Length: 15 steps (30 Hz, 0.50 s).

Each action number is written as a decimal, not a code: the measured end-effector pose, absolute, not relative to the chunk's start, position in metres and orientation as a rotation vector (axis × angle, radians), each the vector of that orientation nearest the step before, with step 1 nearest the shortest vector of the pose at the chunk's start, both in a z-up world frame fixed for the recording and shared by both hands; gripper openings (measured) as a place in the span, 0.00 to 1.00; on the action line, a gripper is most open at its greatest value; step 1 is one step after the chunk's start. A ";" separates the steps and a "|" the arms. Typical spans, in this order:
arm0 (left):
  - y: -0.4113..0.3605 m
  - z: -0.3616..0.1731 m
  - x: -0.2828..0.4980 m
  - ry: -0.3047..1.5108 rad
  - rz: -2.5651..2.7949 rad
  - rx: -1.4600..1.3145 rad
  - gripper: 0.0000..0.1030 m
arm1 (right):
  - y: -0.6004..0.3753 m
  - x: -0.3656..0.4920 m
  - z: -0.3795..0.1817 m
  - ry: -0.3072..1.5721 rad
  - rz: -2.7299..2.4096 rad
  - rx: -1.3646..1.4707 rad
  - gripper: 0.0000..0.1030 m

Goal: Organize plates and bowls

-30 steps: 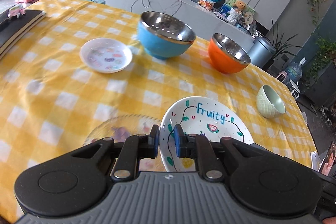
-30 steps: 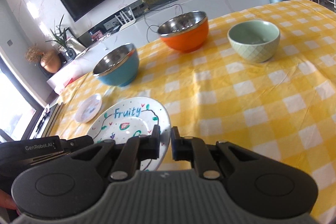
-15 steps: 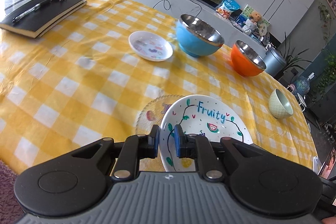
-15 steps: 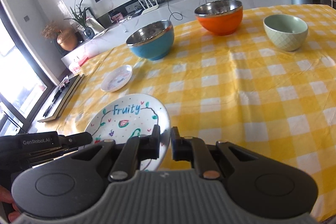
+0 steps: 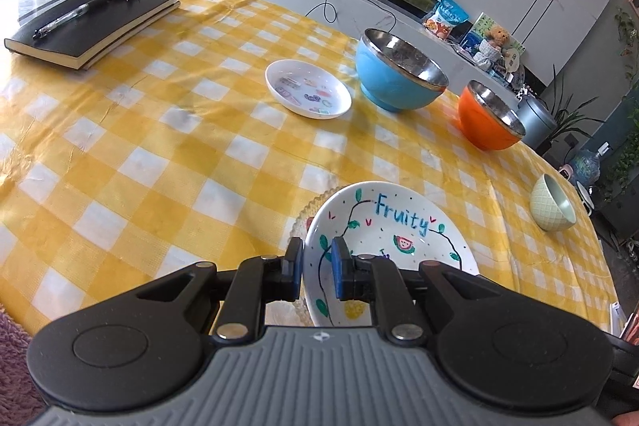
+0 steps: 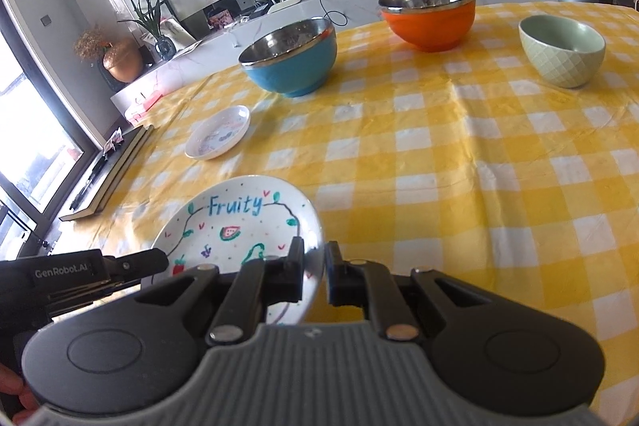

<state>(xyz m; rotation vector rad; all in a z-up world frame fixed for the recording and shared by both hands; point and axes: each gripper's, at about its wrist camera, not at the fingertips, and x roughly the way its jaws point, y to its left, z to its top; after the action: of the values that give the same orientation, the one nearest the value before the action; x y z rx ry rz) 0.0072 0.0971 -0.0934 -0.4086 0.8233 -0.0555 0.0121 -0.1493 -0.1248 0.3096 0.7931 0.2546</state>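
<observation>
The white ceramic plate painted with "Fruity" lettering, vines and fruit point(image 5: 403, 222) is held over the near edge of the bench point(image 5: 167, 146), which is covered in a yellow-and-white checked cloth. A clear, frilled glass plate point(image 5: 303, 222) shows under its left edge; whether the two touch cannot be told.

The painted plate looks stiff, glazed and breakable, probably of moderate weight. Its smooth rim is likely slippery, so the thin rim is the only sensible place to take hold, and a hold on opposite sides should keep it from tipping. Any set-down onto the glass plate calls for a gentle, level descent, since both could chip.

The left gripper point(image 5: 317, 264) has its jaws nearly closed and clamped on the plate's left rim, one pad inside the plate and one outside. The right gripper point(image 6: 314, 268) has its jaws closed narrower still, pinching the right rim in the same way. In the right wrist view the left gripper's finger reaches the opposite rim.

Further back on the bench stand a small white saucer with coloured prints point(image 5: 308, 94), a blue bowl with a steel lining point(image 5: 399, 76), an orange steel-lined bowl point(image 5: 490, 116) and a pale green quilted ceramic bowl point(image 5: 553, 202), all well apart.
</observation>
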 end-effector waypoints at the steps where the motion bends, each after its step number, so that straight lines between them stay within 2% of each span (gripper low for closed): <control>1: 0.097 -0.094 0.007 0.820 -0.054 -0.404 0.16 | -0.148 0.013 -0.126 0.795 0.256 0.307 0.08; 15: 0.089 -0.092 0.011 0.801 -0.034 -0.327 0.16 | -0.142 0.017 -0.130 0.802 0.248 0.277 0.08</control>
<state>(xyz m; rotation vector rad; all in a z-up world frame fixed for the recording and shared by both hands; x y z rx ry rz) 0.0114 0.0889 -0.0922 -0.3270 0.8005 -0.0343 0.0166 -0.1416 -0.1298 0.2774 0.8020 0.2483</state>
